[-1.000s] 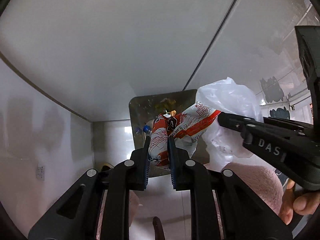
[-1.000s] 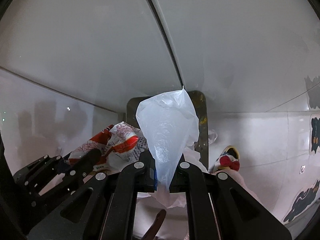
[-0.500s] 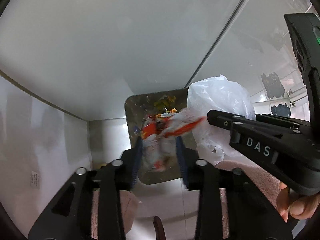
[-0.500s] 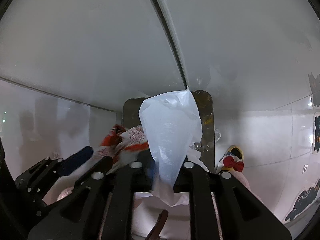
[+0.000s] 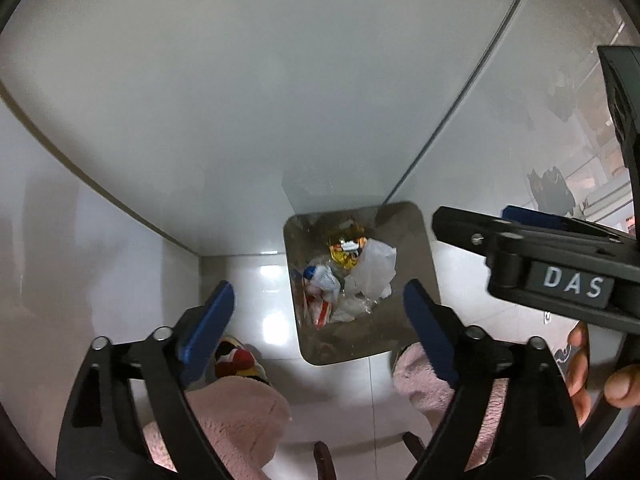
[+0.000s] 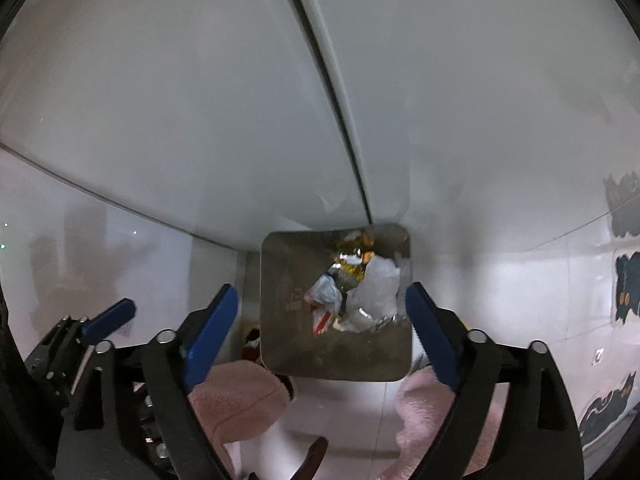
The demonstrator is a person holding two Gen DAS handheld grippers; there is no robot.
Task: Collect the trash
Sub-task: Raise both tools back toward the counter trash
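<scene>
A square metal bin (image 5: 416, 236) stands on the white floor below both grippers; it also shows in the right wrist view (image 6: 280, 280). Inside lie the red-and-white wrapper (image 5: 320, 306), a white plastic bag (image 5: 374, 270) and a yellow wrapper (image 5: 346, 250); the bag (image 6: 376, 284) and red-and-white wrapper (image 6: 322, 318) show in the right wrist view too. My left gripper (image 5: 318, 302) is open and empty above the bin. My right gripper (image 6: 322, 302) is open and empty above it as well, and shows at the right of the left wrist view (image 5: 472, 224).
White cabinet doors (image 5: 280, 100) with a vertical seam rise behind the bin. The person's pink fuzzy slippers (image 5: 232, 412) stand on the tiled floor (image 5: 256, 292) on both sides of the bin's near edge. Black cat stickers (image 6: 626, 208) mark the right wall.
Both grippers opened. The red-and-white wrapper fell from my left gripper and the white plastic bag from my right gripper into the bin.
</scene>
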